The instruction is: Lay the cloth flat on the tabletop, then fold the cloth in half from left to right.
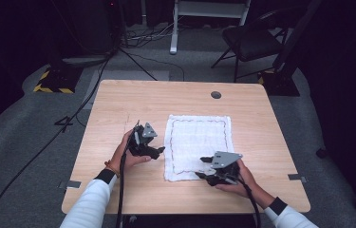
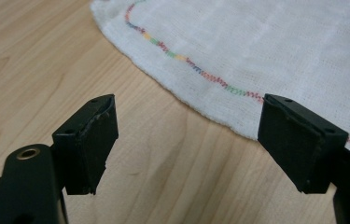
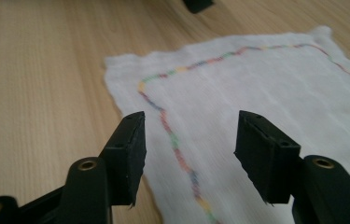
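A white cloth (image 1: 197, 145) with a multicoloured stitched border lies flat on the wooden table (image 1: 118, 104). My left gripper (image 1: 159, 151) sits just off the cloth's left edge, pointing toward it. In the left gripper view its jaws (image 2: 189, 121) stand open over bare wood, with the cloth's hem (image 2: 280, 46) just beyond them and nothing between them. My right gripper (image 1: 203, 167) hovers over the cloth's near right part. In the right gripper view it (image 3: 191, 135) is open above the cloth (image 3: 266, 84) and its stitched line, gripping nothing.
A grey round grommet (image 1: 216, 94) is set in the table's far side. Tape marks (image 1: 73, 184) sit at the table's side edges. Beyond the table stand a folding chair (image 1: 251, 40) and floor cables (image 1: 95, 90).
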Demonstrator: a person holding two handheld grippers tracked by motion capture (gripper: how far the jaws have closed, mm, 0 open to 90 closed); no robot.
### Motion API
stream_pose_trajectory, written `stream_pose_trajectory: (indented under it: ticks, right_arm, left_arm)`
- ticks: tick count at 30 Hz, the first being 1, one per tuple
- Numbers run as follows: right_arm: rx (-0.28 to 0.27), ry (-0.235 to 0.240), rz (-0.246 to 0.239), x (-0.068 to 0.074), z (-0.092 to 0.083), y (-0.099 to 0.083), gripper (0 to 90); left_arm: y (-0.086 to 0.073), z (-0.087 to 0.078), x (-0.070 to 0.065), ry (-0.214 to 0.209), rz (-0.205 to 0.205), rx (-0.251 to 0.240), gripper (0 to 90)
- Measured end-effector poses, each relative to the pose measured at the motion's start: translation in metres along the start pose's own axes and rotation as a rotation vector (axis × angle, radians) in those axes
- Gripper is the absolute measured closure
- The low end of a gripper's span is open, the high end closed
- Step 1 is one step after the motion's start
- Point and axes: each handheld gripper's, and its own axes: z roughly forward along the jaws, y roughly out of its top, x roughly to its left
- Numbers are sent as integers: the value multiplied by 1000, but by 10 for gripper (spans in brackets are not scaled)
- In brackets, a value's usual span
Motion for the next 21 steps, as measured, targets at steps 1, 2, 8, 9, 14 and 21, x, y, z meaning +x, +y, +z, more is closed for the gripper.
stream_pose_trajectory:
  ticks: [1, 2, 8, 9, 14, 21]
  right_arm:
    - [0, 4, -10, 4, 7, 5, 438]
    - [1, 13, -25, 7, 13, 9, 441]
    - [19, 88, -78, 23, 50, 25, 459]
    - [15, 102, -79, 24, 54, 28, 460]
    - [31, 124, -90, 28, 78, 36, 484]
    - [63, 119, -63, 27, 90, 39, 492]
  left_arm:
    - [0, 0, 2, -4, -9, -6, 209]
    - [0, 0, 3, 5, -8, -15, 210]
    - [0, 5, 9, 51, -5, -27, 222]
    - [2, 7, 9, 67, 7, -26, 223]
    - [18, 18, 18, 33, -27, -47, 235]
    - [40, 45, 36, 19, -132, -81, 230]
